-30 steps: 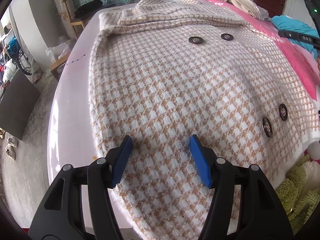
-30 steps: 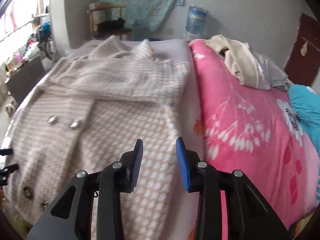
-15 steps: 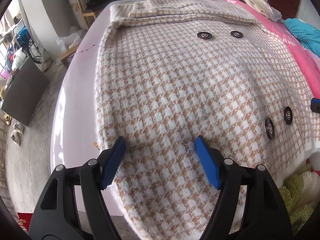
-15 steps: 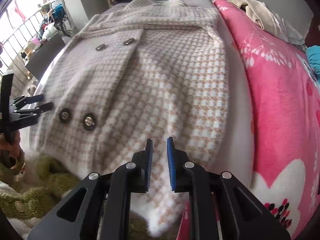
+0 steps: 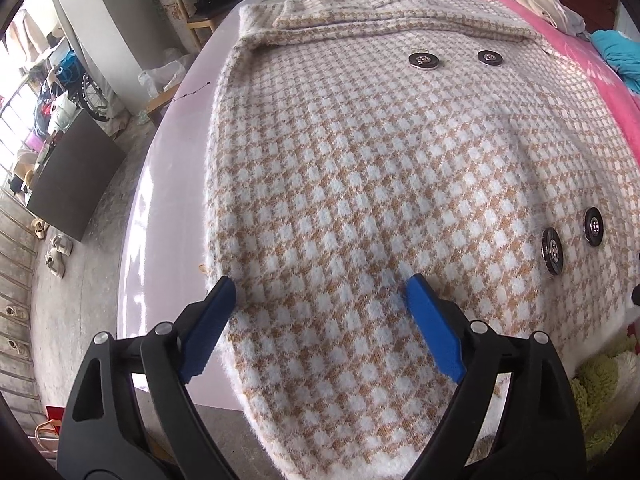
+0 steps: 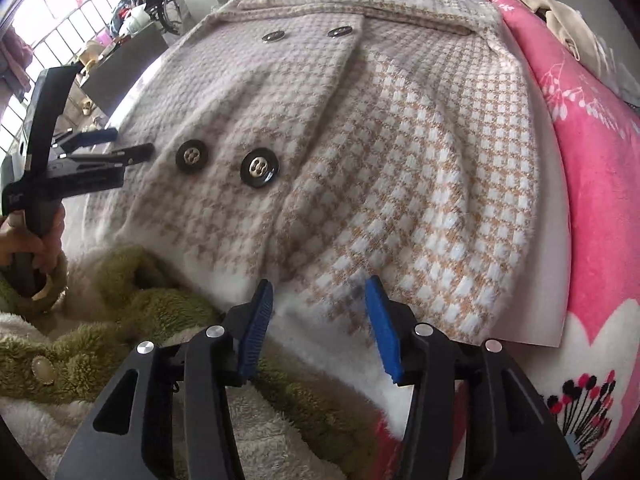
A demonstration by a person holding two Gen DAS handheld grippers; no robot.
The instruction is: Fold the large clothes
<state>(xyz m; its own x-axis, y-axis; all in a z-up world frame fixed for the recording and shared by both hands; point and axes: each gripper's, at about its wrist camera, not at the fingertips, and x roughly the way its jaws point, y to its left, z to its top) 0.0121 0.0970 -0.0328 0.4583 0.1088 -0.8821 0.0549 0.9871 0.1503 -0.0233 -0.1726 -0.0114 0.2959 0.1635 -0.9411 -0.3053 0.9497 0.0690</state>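
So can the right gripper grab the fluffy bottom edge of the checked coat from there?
Probably yes. The right gripper is open and sits just above the checked coat at its white hem, with nothing between them. The green fleece lies off to the side.

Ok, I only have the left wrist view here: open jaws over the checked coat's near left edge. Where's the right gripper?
Observer: The right gripper is at the near hem of the coat, on its right front panel, jaws open and gripping nothing.
Operator: Anything lying by that hem?
Observer: A green fleece garment lies bunched against it, left of the gripper.
Operator: How does my gripper look from there?
Observer: The left gripper points level across the coat's left side, jaws apart, beside the lower buttons. Whether it touches the fabric I cannot tell.
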